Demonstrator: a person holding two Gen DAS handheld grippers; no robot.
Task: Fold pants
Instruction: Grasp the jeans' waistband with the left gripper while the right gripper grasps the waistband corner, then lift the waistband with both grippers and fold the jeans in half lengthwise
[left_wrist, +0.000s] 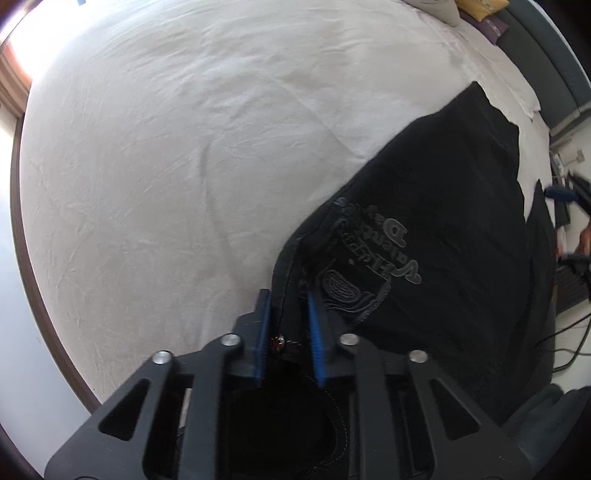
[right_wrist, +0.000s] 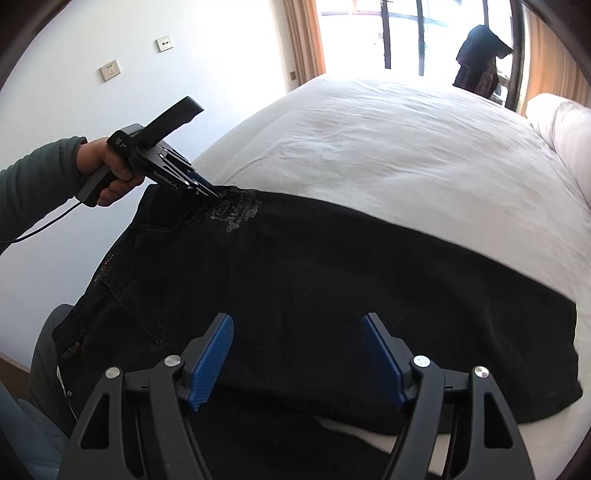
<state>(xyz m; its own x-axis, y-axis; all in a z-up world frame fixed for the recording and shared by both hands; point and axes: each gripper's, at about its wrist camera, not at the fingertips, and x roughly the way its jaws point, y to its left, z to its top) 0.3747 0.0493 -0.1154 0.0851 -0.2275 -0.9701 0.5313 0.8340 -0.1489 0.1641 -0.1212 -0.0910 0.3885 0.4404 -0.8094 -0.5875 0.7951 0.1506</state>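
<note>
Black jeans (left_wrist: 443, 221) with a grey printed emblem (left_wrist: 373, 258) lie spread on a white bed sheet (left_wrist: 184, 147). My left gripper (left_wrist: 288, 299) is shut on the edge of the jeans by the emblem, with the fabric pinched between its blue pads (left_wrist: 263, 325). In the right wrist view the same left gripper (right_wrist: 218, 194) bites the far left corner of the jeans (right_wrist: 332, 277), held by a hand (right_wrist: 107, 173) in a grey-green sleeve. My right gripper (right_wrist: 295, 321) is open just above the near side of the jeans, and its pads grip nothing.
The white bed (right_wrist: 406, 147) stretches far beyond the jeans. White pillows (right_wrist: 565, 129) lie at the right, and a dark padded headboard (left_wrist: 546, 55) stands behind them. A dark garment (right_wrist: 480, 55) hangs by the window. Cables (left_wrist: 569, 347) trail on the floor beside the bed.
</note>
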